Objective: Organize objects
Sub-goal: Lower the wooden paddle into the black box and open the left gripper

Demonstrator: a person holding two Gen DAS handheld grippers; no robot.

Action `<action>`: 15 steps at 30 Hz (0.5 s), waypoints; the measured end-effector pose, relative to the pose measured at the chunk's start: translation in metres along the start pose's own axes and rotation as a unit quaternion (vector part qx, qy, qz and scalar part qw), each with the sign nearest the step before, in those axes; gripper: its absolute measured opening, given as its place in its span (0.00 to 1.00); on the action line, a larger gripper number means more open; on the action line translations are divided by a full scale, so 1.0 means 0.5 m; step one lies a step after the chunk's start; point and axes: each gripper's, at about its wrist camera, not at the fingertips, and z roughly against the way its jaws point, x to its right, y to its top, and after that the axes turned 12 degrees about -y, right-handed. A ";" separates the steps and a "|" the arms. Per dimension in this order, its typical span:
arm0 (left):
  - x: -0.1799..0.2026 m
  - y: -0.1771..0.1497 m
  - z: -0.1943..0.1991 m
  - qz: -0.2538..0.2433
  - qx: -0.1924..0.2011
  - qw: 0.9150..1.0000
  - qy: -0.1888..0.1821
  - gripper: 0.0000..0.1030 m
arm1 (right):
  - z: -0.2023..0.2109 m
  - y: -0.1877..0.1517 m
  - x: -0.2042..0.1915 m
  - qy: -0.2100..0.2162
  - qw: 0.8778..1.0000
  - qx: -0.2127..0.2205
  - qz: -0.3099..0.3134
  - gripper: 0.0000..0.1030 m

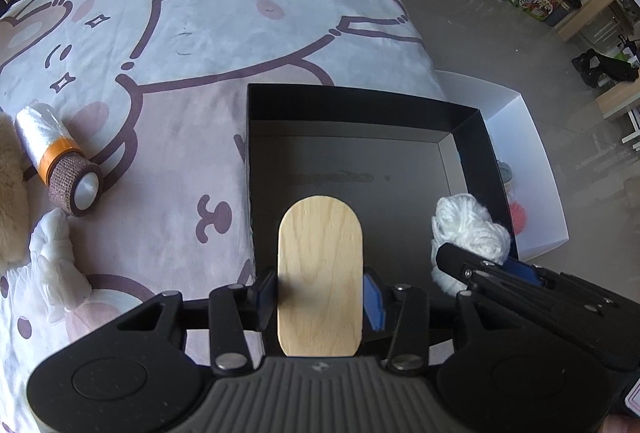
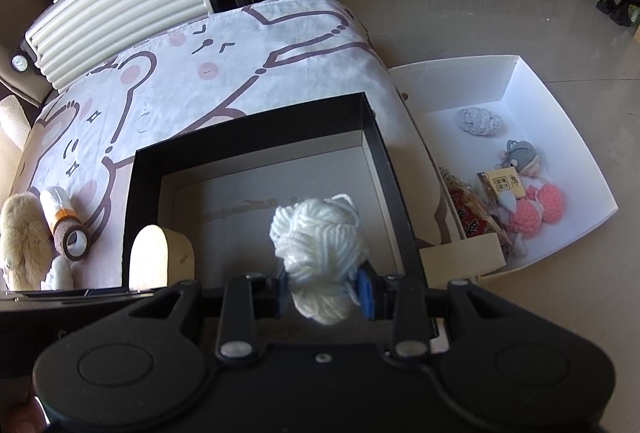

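hanging over the black box (image 1: 464,121) at the near right corner of the bed (image 1: 200,33), the two things are handling very differently: the wood piece (image 1: 320,281) is looking stiff, smooth and light, best taken across its flat narrow sides, while the yarn (image 2: 320,241) is looking soft, squashy and almost weightless, best pinched through its middle. the left gripper (image 1: 320,293) is standing part open with the wood piece between its pads, left pad touching and a slight gap seeming to show at the right, and the right gripper (image 2: 324,293) is pinching the yarn narrowly, squeezing it in.
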 end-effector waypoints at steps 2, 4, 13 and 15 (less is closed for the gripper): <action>0.004 -0.001 0.005 -0.006 0.002 1.000 -0.002 0.49 | -0.001 -0.001 -0.001 -0.001 1.000 -0.001 0.000 0.33; 0.009 -0.002 0.012 -0.015 0.007 1.000 -0.001 0.52 | -0.002 -0.002 0.001 -0.003 1.000 -0.003 -0.003 0.33; 0.030 -0.002 0.068 -0.059 0.058 0.997 0.010 0.60 | -0.009 -0.003 -0.003 -0.012 1.000 -0.015 -0.005 0.34; 0.025 0.001 0.077 -0.058 0.064 0.996 0.009 0.60 | -0.013 -0.005 -0.010 -0.012 1.000 -0.022 0.001 0.34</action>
